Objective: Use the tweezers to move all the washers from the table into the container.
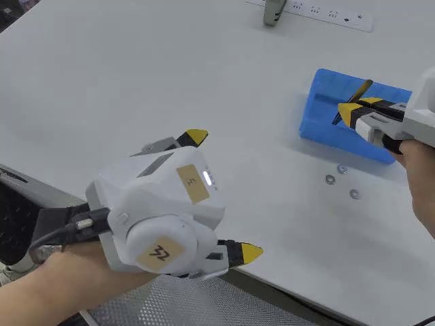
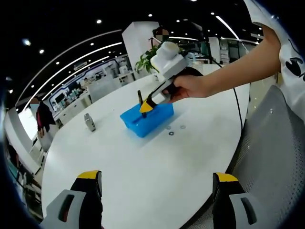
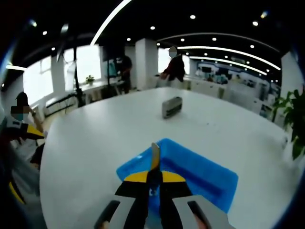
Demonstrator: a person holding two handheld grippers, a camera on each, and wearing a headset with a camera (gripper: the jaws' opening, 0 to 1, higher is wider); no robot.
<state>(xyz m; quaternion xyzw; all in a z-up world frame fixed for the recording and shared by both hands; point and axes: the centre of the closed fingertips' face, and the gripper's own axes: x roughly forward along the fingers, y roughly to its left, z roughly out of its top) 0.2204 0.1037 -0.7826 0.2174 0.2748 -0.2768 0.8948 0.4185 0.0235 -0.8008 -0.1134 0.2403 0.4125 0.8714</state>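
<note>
My left claw [image 1: 223,194] sat nearest in the head view, low at the left. Its two yellow-tipped jaws were spread wide with nothing between them, above the white table [image 1: 136,68]. At the far right my right claw [image 1: 350,113] was pinched narrow on the tweezers [image 1: 359,92], a slim dark pair with a gold streak, slanting over the blue container [image 1: 326,136]. Three small silver washers [image 1: 342,168] lay loose on the table just beside the container's near wall, close together but not touching. I could not tell whether anything lay inside the container. A power strip [image 1: 326,13] and a grey block [image 1: 273,12] stood at the table's far edge, well apart from the work.

In the left gripper view my own jaws rose wide apart from the bottom, empty. Beyond them the right claw [image 2: 147,106] held the tweezers [image 2: 140,97] upright, their lower end dipping into the container [image 2: 143,128]. The washers [image 2: 171,133] lay on the bare table beside it. A mesh chair [image 2: 271,152] filled the right side, and the grey block [image 2: 89,121] stood off to the left.

In the right gripper view my jaws were closed tight on the tweezers [image 3: 155,155], which pointed forward over the container [image 3: 209,179]. The grey block [image 3: 171,106] stood farther along the table, with nothing between it and the container. A plant [image 3: 295,119] showed at the right edge.
</note>
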